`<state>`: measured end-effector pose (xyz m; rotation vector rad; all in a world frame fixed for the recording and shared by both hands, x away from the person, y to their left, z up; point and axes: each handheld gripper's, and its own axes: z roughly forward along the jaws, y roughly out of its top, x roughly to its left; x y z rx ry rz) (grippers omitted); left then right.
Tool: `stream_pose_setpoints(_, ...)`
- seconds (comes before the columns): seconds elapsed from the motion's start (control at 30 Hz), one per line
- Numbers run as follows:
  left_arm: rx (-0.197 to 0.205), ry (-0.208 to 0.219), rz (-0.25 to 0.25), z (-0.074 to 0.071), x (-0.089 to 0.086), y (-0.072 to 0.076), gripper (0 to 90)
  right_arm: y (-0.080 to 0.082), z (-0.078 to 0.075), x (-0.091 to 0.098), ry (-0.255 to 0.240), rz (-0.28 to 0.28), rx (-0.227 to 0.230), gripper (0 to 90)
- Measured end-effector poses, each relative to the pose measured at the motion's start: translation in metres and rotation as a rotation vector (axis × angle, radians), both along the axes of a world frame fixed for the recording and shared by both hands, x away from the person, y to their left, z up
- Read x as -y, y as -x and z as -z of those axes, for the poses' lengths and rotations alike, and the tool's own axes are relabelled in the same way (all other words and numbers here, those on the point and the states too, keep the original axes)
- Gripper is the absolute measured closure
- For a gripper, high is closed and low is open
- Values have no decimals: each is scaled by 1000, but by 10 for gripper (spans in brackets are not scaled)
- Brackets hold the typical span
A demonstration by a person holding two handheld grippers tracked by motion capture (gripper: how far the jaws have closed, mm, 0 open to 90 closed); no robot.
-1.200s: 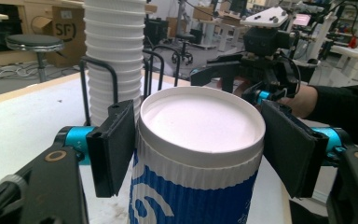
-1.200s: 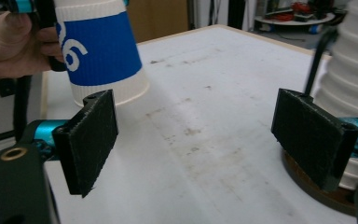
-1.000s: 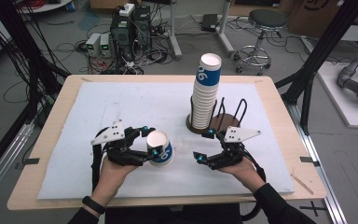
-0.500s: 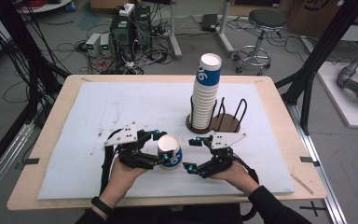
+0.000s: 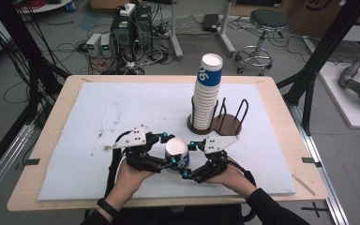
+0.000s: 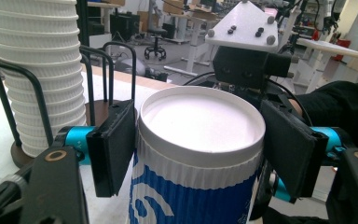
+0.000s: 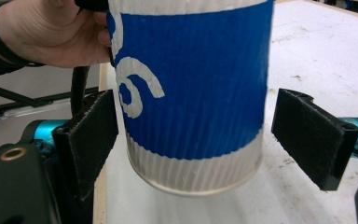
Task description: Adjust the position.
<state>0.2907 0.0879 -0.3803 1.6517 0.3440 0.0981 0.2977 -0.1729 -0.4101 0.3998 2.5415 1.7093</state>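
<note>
Item: one blue-and-white paper cup [image 5: 177, 152], lower centre of the high view, upright, held between the two grippers above the white mat [image 5: 98, 117].

Left gripper [image 5: 168, 152]: clamped on the cup just under its rim; in the left gripper view both black pads press the cup's [image 6: 200, 154] upper wall, one on each side.

Right gripper [image 5: 187, 159]: jaws spread, nothing gripped. In the right gripper view the cup's [image 7: 191, 93] lower body hangs between the pads, a clear gap on the right side and a narrow one on the left (base off the mat).

Hands: two, entering from the bottom edge, one per gripper.

Further stock: one stack of cups [image 5: 206, 93], centre right of the high view, top cup tilted, standing in one round wire-hooped holder [image 5: 225, 123]. One wooden table [image 5: 281, 108] under the mat.
</note>
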Motion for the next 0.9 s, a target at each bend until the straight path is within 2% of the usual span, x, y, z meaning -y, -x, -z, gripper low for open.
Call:
stream_pose_setpoints(0.33, 11, 10, 17, 0, 5, 1, 293, 0, 3, -5, 15, -1, -15, 152)
stream_pose_setpoints(0.6, 6, 8, 34, -1, 5, 1, 281, 1, 2, -4, 23, -11, 12, 200)
stream_pose_setpoints(0.67, 0, -10, 39, -3, 6, 1, 255, 0, 2, -3, 26, -12, 19, 203)
stream_pose_setpoints(0.8, 0, -80, 50, -9, 8, 0, 221, -1, 0, -1, 30, -10, 18, 206)
stream_pose_setpoints(0.9, -8, -159, 68, -16, 9, 0, 213, -2, 0, 1, 54, -16, 18, 206)
